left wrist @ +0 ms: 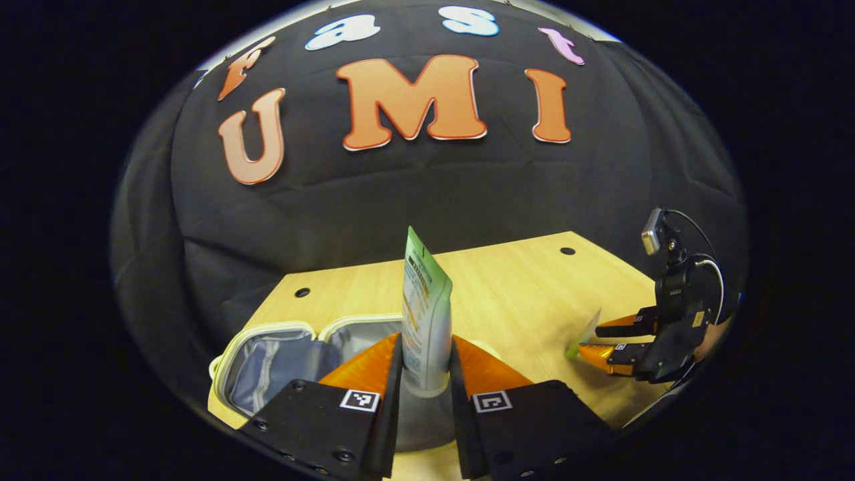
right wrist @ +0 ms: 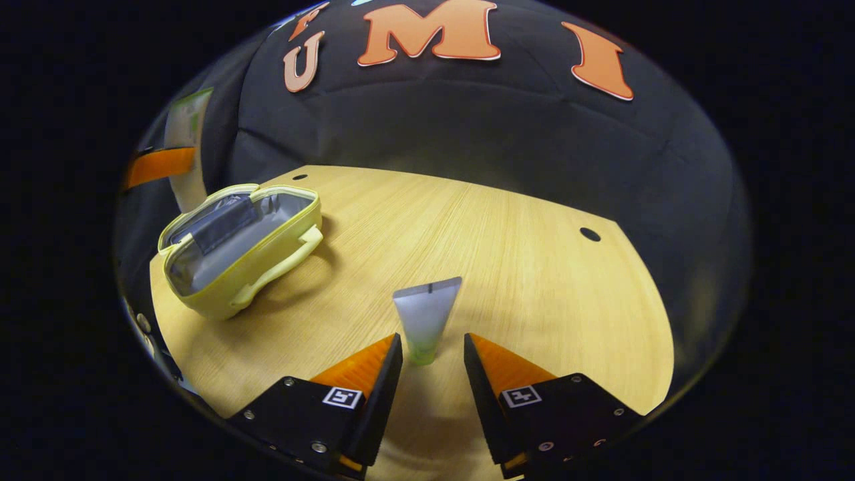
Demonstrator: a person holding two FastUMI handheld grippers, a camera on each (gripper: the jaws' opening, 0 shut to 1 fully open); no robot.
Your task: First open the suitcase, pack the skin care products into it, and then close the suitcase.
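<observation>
My left gripper (left wrist: 427,342) is shut on a green-and-white tube (left wrist: 425,300), held upright above the table. Just below and to its left lies the pale yellow suitcase (left wrist: 274,361), unzipped, its grey lining showing. In the right gripper view the suitcase (right wrist: 240,247) sits open at the table's left, and the left gripper (right wrist: 160,167) hangs above it with the tube (right wrist: 187,127). My right gripper (right wrist: 433,344) is open, its fingers on either side of the cap end of a small grey tube (right wrist: 427,314) lying on the table, with a gap on both sides. The right gripper (left wrist: 591,341) also appears at the far right of the left gripper view.
The light wooden table (right wrist: 534,267) has small dark holes (right wrist: 589,234) near its corners. Black cloth walls close it in behind and at the sides. Bare wood stretches between the suitcase and the small tube.
</observation>
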